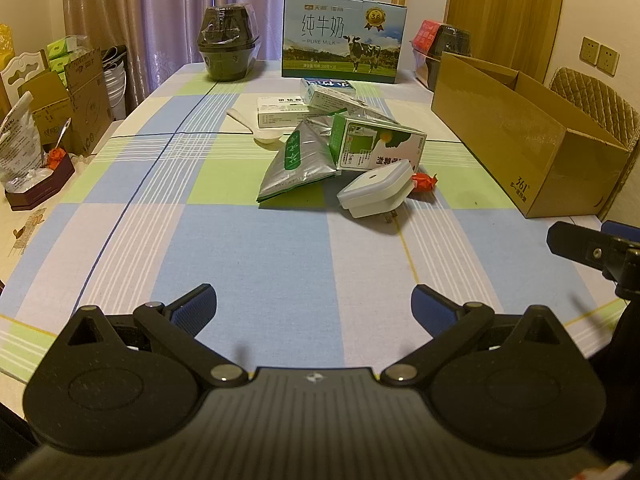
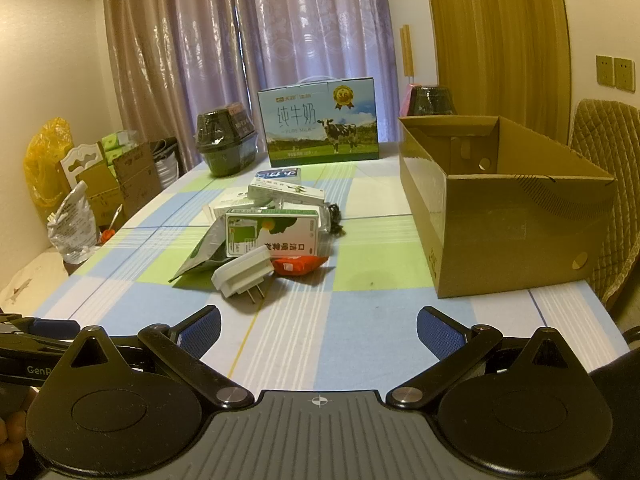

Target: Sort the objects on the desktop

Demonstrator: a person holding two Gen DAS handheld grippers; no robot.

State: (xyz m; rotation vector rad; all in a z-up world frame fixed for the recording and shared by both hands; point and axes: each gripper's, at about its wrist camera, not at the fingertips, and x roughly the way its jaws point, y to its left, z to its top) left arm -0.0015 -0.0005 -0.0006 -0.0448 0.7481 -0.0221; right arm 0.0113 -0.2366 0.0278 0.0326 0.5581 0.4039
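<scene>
Both grippers are hovering low over the near edge of the table (image 1: pixel 280 248), each with its blue-padded fingers spread wide and gripping nothing: the left gripper (image 1: pixel 314 308) is pointing at the bare checked cloth, and the right gripper (image 2: pixel 319 330) is doing the same just beside it. Beyond them, near the middle of the table, a small heap of things is waiting. A white plug adapter (image 1: pixel 374 188) is lying at the front of the heap, prongs toward the camera, leaning against a green-and-white carton (image 1: pixel 376 146) that is resting on its side. A silver foil pouch (image 1: pixel 296 164) is lying to the left of the carton, touching it, and a red wrapped sweet (image 1: pixel 424 182) is sitting just right of the adapter. Behind these, a white spoon (image 1: pixel 256 130) and several flat medicine boxes (image 1: pixel 280 112) are lying stacked and overlapping. An open cardboard box (image 2: pixel 508 208) is standing on the right side of the table, well apart from the heap. A milk gift case (image 1: pixel 342 40) is standing upright at the far end.
</scene>
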